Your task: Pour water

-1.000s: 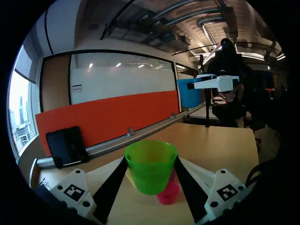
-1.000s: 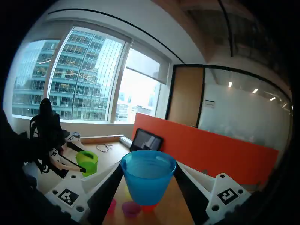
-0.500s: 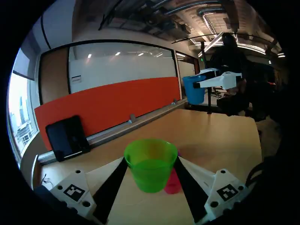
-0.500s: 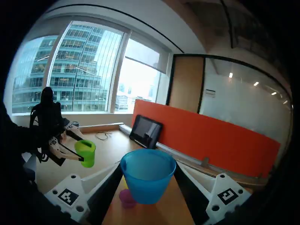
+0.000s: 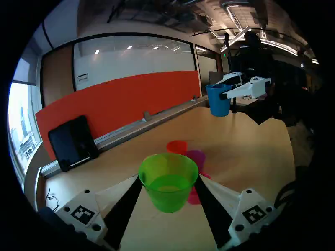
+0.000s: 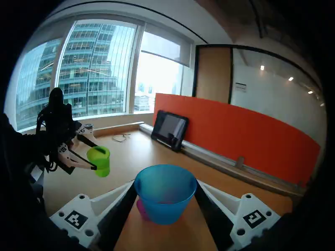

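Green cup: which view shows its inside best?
The left gripper view. The green cup sits close up between that gripper's fingers, rim toward the camera, so its inside shows. The right gripper view has it small, far left, side-on, held by the left gripper.

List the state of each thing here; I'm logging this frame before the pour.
green cup: upright, held aloft, some liquid seemingly inside.
blue cup: upright, held aloft, contents unclear.
left gripper: jaws shut on green cup.
right gripper: jaws shut on blue cup.
orange cup: upright on table.
purple cup: upright on table.
tablet: propped against partition, screen dark.
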Motion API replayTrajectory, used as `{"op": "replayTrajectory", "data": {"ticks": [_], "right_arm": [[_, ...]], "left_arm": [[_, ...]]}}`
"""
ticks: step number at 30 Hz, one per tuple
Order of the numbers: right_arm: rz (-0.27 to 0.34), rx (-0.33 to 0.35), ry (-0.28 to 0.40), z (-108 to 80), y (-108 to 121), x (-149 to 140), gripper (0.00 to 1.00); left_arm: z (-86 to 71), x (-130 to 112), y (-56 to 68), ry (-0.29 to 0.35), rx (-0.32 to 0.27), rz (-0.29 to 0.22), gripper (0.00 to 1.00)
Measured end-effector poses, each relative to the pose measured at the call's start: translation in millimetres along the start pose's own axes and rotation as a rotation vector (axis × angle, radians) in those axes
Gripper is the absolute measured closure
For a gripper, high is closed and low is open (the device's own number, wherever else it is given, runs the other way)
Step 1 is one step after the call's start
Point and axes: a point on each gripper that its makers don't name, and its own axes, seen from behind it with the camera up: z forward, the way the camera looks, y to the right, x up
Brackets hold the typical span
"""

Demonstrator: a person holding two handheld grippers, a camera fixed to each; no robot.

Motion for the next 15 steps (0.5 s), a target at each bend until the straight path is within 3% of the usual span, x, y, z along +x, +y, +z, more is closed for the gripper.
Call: {"op": "replayTrajectory", "data": {"ticks": [15], "right_arm": [[0.021,0.035,-0.105,19.4,0,-55,0.06]], "left_arm": [[14.9,-43,1.8,-0.123,-0.036,-0.008,0.14]]}}
